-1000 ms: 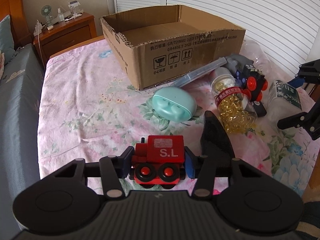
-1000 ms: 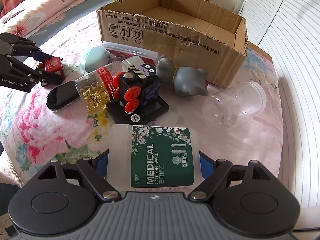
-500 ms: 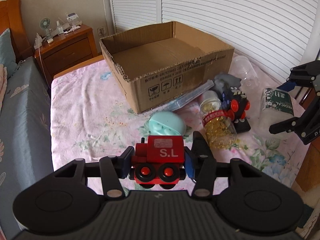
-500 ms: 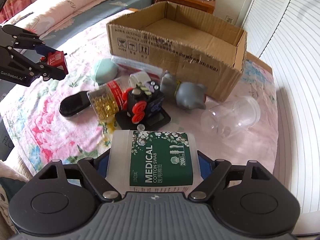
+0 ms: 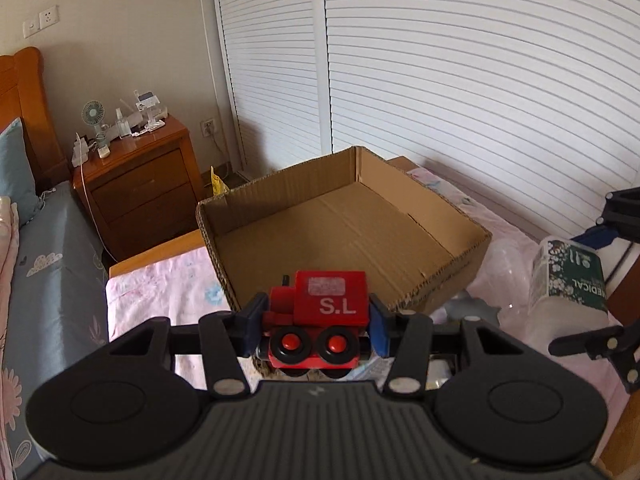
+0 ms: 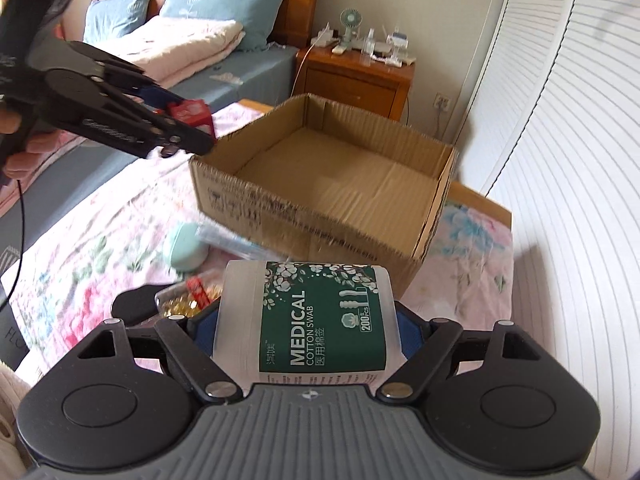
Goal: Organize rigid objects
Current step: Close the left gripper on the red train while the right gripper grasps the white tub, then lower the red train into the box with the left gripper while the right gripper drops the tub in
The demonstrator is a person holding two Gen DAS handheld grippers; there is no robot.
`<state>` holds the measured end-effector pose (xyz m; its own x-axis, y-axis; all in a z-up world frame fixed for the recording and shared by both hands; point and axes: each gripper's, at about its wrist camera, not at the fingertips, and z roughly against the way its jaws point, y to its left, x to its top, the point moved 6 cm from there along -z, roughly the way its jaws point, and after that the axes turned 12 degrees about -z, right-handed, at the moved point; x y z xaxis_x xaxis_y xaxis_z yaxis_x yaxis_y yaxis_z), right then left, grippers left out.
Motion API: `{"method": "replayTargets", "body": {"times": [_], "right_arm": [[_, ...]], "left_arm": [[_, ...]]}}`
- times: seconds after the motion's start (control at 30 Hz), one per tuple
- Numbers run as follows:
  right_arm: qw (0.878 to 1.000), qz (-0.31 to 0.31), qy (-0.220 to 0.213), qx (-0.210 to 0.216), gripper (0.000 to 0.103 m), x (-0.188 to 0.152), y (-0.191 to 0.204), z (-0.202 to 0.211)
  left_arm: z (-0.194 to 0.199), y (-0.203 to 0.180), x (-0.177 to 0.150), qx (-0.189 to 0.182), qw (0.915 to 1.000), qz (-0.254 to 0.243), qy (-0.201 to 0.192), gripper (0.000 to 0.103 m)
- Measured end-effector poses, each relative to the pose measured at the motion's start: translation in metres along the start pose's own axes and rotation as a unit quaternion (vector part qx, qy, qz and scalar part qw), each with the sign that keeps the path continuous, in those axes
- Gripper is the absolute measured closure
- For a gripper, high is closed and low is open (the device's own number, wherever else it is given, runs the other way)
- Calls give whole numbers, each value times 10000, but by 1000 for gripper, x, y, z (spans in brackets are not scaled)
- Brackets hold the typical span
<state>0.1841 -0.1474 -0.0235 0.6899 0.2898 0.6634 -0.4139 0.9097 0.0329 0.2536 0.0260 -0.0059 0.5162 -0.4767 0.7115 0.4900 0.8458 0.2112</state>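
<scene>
Red toy train [image 5: 320,316] now up off bedspread, clamped in our left gripper [image 5: 314,322], hanging at near rim of cardboard box [image 5: 340,216]. Cotton swab tub [image 6: 308,320] likewise lifted, pinched in our right gripper [image 6: 308,334]. Box empty; we judge both drops come next.

I'm in a home bedroom: bed [image 6: 224,68] with pillows [image 6: 224,12], wooden nightstand [image 5: 140,188], probably louvred wardrobe doors [image 5: 460,80].

Left gripper [image 5: 314,322] clamping red toy train [image 5: 320,320] (marked S.L), cardboard box [image 5: 344,232] beyond
</scene>
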Motion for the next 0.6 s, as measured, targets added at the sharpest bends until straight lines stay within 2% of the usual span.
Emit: {"method": "replayTargets", "body": {"times": [0.1,0.13,0.17,0.23,0.3,0.4,0.6], "right_arm": [[9999,-25,-102,0,17,10,-5,-1],[9999,-33,-126,8,17,13,-6,-2],[9999,-36,-142,16,17,16,-7,-4],[9998,-57,-180,34,17,20,-8,-7],[9998,-73,-194,60,17,24,-9,-10],[9997,-78,-195,91,17,27,-10,-13],[9996,-134,-219,121,17,35,-11,-20]], "left_arm": [[-19,4,12,60,10000,76,-5,52],[-23,6,15,128,9998,138,-56,48],[-27,8,18,191,9996,211,-76,31],[-32,12,19,363,9986,370,-72,10],[-30,12,16,427,9980,445,-118,9],[-24,8,8,263,9984,483,-101,9],[-6,-4,-13,237,9971,712,-97,9]]}}
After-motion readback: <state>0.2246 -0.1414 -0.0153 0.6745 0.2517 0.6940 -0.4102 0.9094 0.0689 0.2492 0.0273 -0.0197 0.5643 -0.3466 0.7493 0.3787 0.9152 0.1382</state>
